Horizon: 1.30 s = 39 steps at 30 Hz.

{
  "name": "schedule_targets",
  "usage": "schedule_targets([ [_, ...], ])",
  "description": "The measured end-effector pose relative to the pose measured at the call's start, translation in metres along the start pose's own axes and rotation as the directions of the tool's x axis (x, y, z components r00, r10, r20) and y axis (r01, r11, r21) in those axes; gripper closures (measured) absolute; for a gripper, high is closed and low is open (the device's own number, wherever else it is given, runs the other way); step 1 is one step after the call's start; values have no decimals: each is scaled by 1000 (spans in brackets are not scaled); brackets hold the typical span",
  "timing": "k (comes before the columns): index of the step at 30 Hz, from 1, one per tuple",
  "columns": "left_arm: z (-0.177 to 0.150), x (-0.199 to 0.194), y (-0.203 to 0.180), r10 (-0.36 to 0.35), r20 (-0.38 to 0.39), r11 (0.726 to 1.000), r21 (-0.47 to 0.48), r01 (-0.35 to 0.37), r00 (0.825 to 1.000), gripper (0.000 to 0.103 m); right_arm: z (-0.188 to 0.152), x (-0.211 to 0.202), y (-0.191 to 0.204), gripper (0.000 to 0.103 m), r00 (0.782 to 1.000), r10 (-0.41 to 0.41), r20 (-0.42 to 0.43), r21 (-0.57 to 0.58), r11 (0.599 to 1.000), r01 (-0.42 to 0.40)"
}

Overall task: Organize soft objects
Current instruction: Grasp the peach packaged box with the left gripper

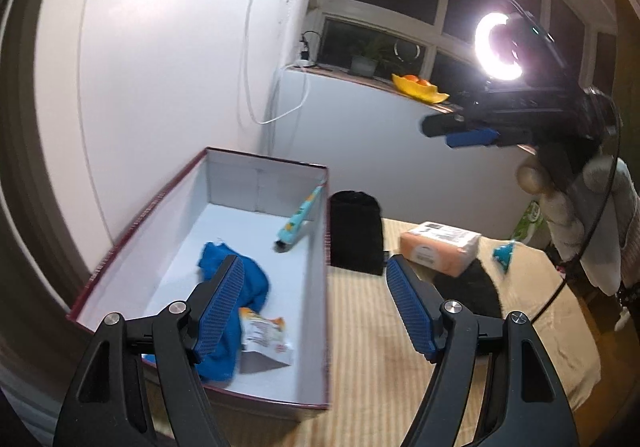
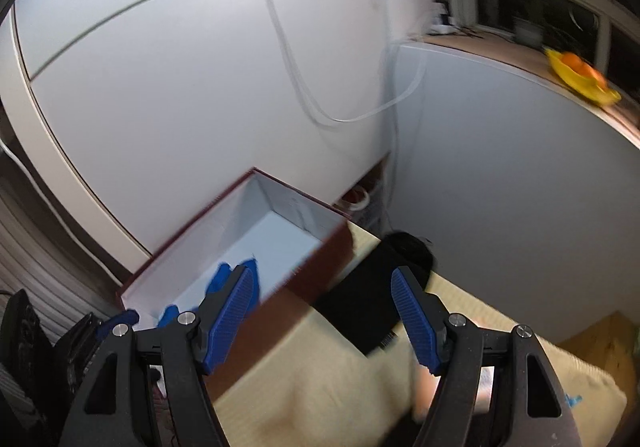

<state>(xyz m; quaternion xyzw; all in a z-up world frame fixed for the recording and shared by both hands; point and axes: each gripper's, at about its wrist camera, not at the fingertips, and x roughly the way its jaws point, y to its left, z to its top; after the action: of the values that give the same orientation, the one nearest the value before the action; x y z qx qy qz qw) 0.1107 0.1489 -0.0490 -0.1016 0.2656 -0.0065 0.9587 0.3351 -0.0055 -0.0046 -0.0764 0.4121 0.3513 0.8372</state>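
A maroon-rimmed box [image 1: 264, 159] with a white inside holds a crumpled blue cloth [image 1: 256, 283], a light-blue patterned sock [image 1: 298, 221] and a white-and-orange packet [image 1: 266, 339]. My left gripper [image 1: 315, 261] is open and empty, hovering over the box's right wall. Beside that wall stands a black pouch [image 1: 356, 231]. A gloved hand [image 1: 560, 207] holds my right gripper [image 1: 440, 132] high at the right. In the blurred right wrist view, that gripper [image 2: 323, 270] is open and empty above the table, with the box [image 2: 224, 215], blue cloth [image 2: 222, 279] and black pouch [image 2: 368, 303] ahead.
On the beige striped tablecloth [image 1: 368, 347] lie an orange tissue pack [image 1: 440, 247], a small teal item [image 1: 505, 253] and a flat black fabric [image 1: 472, 291]. A ring light [image 1: 496, 47] glares at the upper right. A yellow fruit bowl [image 1: 418, 87] sits on the windowsill. White walls close the left.
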Motion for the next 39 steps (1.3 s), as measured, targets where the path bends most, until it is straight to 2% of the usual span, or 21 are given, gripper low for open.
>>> schedule_targets([
  [5,-3,1,-20,-46,-8,999,-9,46,999,29,-27,-38,-47,35,999,14,53,120,993,-20],
  [9,-5,7,-38,-76,-21,997,-8,76,997,29,-45,-53,-80,35,998,-20,61,165,986,9],
  [13,-8,20,-56,-110,-48,994,-24,109,993,29,-59,-54,-103,35,999,-50,17,163,985,47],
  [19,-9,47,-84,-171,-104,983,-81,163,980,29,-73,-34,-126,35,996,-32,-85,183,982,47],
  [30,-3,121,-115,-272,-230,946,-243,215,934,29,-84,28,-169,35,977,92,-194,284,958,-34],
  [39,-2,174,-123,-328,-316,917,-333,220,890,29,-80,65,-180,35,958,137,-251,307,950,-55],
])
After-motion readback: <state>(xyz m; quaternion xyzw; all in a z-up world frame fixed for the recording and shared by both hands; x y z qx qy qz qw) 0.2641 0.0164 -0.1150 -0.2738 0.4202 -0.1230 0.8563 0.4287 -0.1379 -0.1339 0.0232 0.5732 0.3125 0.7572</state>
